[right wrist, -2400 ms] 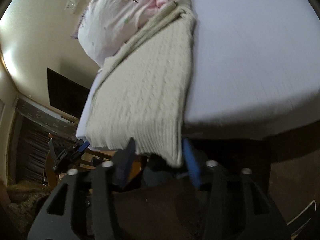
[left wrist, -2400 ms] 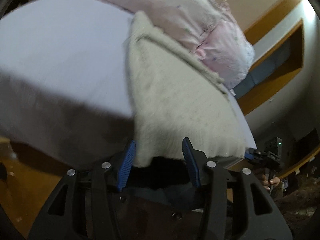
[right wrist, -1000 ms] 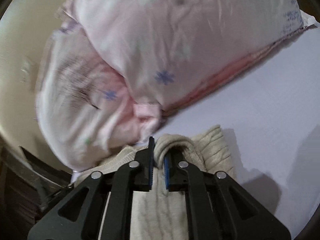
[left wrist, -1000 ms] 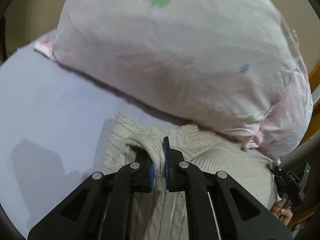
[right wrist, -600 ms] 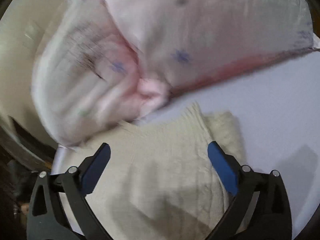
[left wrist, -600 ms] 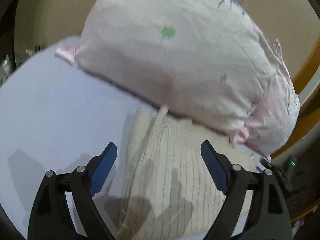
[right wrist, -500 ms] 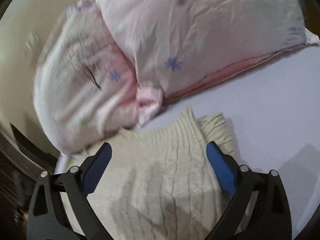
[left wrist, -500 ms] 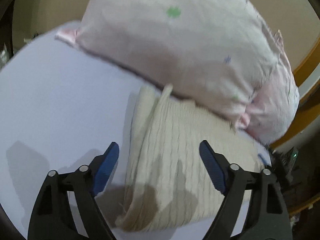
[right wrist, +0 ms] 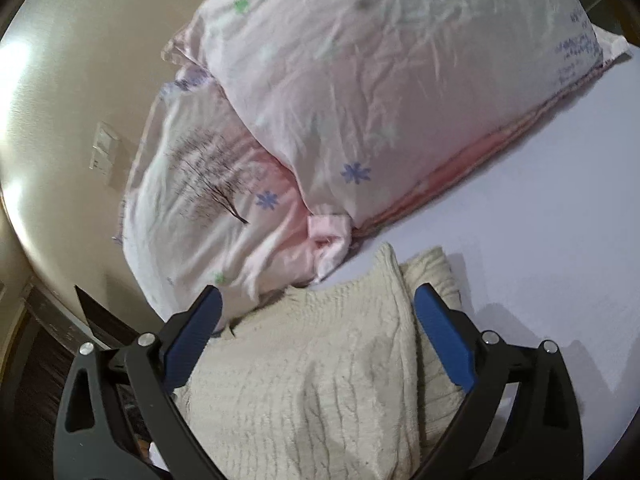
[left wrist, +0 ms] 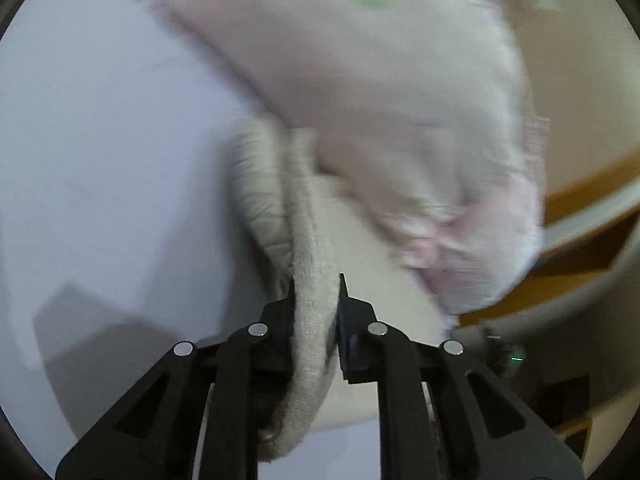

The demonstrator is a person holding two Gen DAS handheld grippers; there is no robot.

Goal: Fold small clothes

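Note:
A cream cable-knit sweater (right wrist: 320,372) lies folded on the lavender bed sheet (right wrist: 560,248), near the bed's edge and just below the pillows. My right gripper (right wrist: 316,340) is open and empty, hovering over the sweater with its blue pads apart. In the left wrist view my left gripper (left wrist: 316,296) is shut on a thick fold of the sweater (left wrist: 312,320) along its left side. That view is motion-blurred.
Two pale pink pillows (right wrist: 380,92) with small flower prints rest at the head of the bed, touching the sweater's top edge; one also shows in the left wrist view (left wrist: 380,100). A beige wall (right wrist: 60,100) with a switch plate stands behind. Wooden trim (left wrist: 580,200) lies to the right.
Half a second ago both grippers were open above the folded sweater. Now my left gripper has dropped and shut on the sweater's left fold. My right gripper stays open, pulled back slightly.

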